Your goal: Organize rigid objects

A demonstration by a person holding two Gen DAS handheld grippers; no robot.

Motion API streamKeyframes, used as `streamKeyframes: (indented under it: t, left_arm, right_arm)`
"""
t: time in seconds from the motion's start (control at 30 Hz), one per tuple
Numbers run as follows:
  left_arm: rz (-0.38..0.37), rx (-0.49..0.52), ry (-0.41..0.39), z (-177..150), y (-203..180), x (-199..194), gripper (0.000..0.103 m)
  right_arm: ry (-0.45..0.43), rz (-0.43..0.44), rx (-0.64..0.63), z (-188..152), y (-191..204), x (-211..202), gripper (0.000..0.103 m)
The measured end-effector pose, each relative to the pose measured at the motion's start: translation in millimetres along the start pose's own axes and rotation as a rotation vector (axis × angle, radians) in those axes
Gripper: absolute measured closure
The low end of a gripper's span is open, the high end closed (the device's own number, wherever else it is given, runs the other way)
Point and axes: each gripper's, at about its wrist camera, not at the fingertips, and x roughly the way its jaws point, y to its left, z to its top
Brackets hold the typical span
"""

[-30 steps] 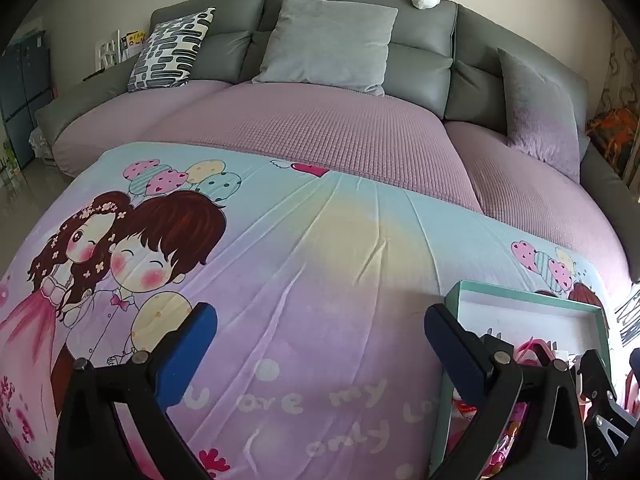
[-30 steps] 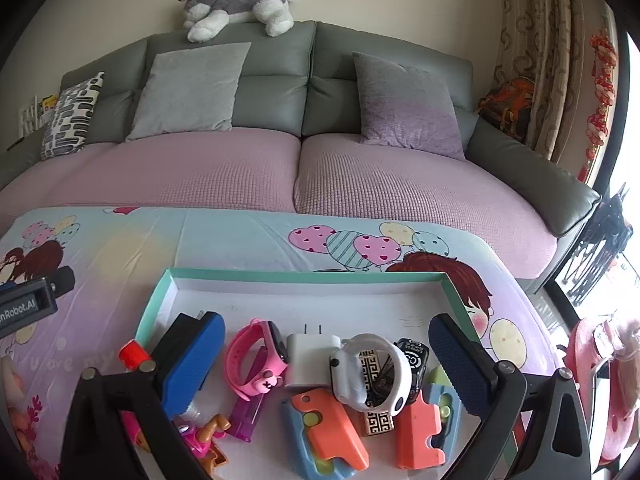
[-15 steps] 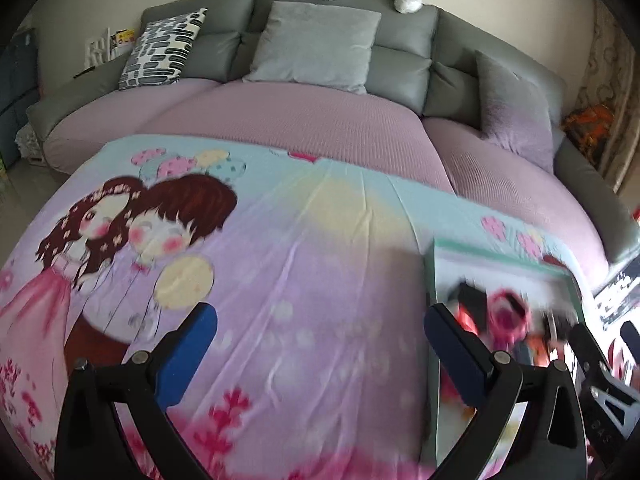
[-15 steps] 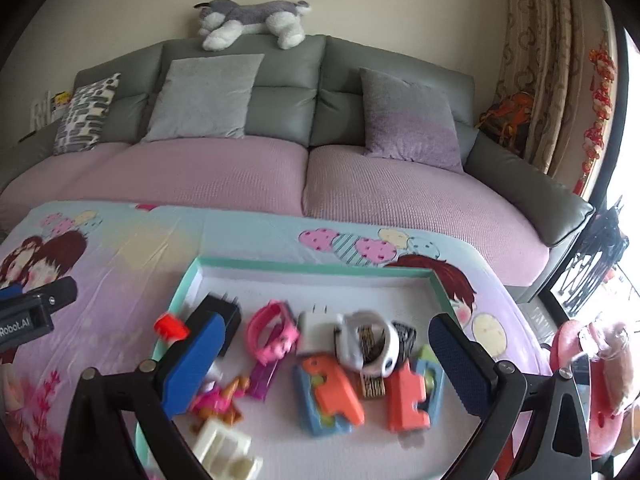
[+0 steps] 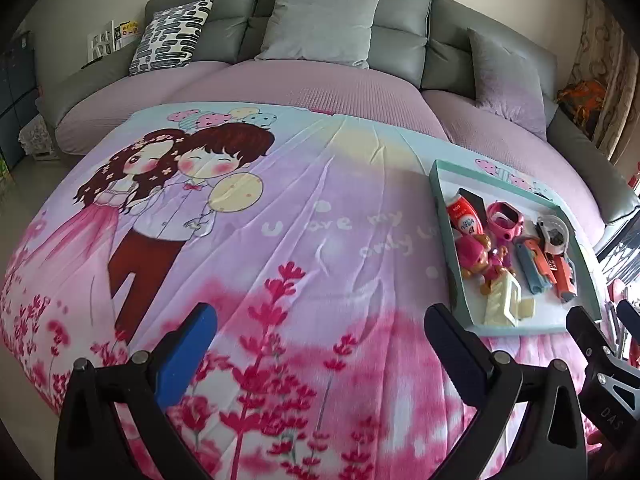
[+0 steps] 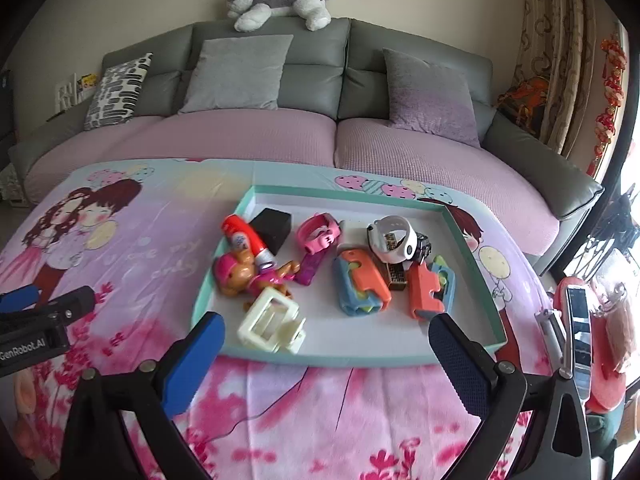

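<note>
A: Right wrist view: how many things lie in the teal tray [image 6: 472, 256]?

B: One red tube [image 6: 248, 242], one black block [image 6: 272, 222], one pink watch [image 6: 318, 234], one white watch [image 6: 394, 240], one pink toy pup [image 6: 244, 276], one cream plastic frame [image 6: 272, 322], and two orange-and-blue folding toys [image 6: 362, 284] [image 6: 430, 288]. A small dark item sits behind the white watch; what it is cannot be told.

A: And the claws?

B: The right gripper [image 6: 324, 334] is spread wide and holds nothing, its tips at the tray's near rim, the cream frame at about 11 o'clock from it. The left gripper [image 5: 320, 326] is likewise released and empty, over the cartoon tablecloth [image 5: 280, 220].

A: Where is the tray from the left wrist?

B: At about 2 o'clock, resting on the cloth. Beyond it stands one grey sofa [image 6: 312, 64] with four cushions and one plush dog [image 6: 280, 0] on top.
</note>
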Motion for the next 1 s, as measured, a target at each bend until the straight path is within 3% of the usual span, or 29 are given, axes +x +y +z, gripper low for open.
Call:
streamKeyframes:
  t: [0.3,0.5,1.0]
  left_arm:
    - [-0.005,0.005,-0.047,-15.1,4.8,-30.5,0.0]
    - [0.035,0.018,-0.054,-21.5,6.1,-44.1,0.0]
    - [0.1,0.144,-0.045,-34.7,-8.9,-44.3,0.0]
  right_arm:
    - [-0.001,0.005,0.016,-15.7,1.3,-23.0,0.0]
    - [-0.007,-0.006,-0.014,-24.5,8.5,-33.6,0.0]
    - [0.002,-0.013,0.005,-33.8,5.1,-31.9,0.0]
